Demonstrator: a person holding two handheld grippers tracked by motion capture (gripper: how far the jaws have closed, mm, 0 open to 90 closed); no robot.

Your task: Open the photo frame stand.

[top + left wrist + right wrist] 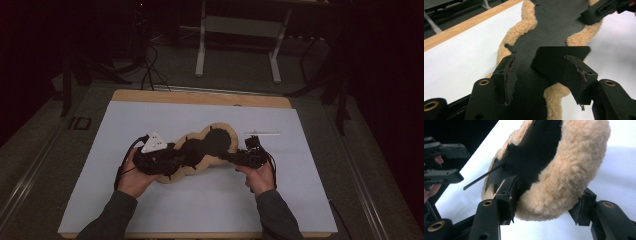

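1. The fleece-edged pad (210, 145) lies near the middle of the white sheet (150, 130), running from near left to far right. It is a flat, wavy-outlined piece: a matte black, smooth-looking centre bordered by a thick band of tan, curly, sheepskin-like pile.
2. In the left gripper view the fleece border (522, 27) snakes in soft curves along both sides of the dark centre. A stiff black flap (556, 58) with straight edges and sharp corners stands up from it, and a small black tab (510, 48) sits at the fleece edge.
3. In the right gripper view the rounded end of the pad is raised off the sheet. Its fleece rim (571, 177) bulges plump and woolly, and a thin black strap (484, 176) sticks out from the dark face.
4. The left gripper (172, 160) is at the near left end of the pad. Its jaws stand released and wide apart, with worn, ragged pads (510, 77); the black flap lies between them, with nothing clamped.
5. The right gripper (227, 154) is at the right end. Its jaws straddle the fleece rim, one on the black face and one behind the pile, grasping it.
6. A slim white stick (262, 133) lies on the sheet just beyond the right gripper.
7. The sheet covers a pale wooden table (200, 96), whose far edge shows as a bare strip.
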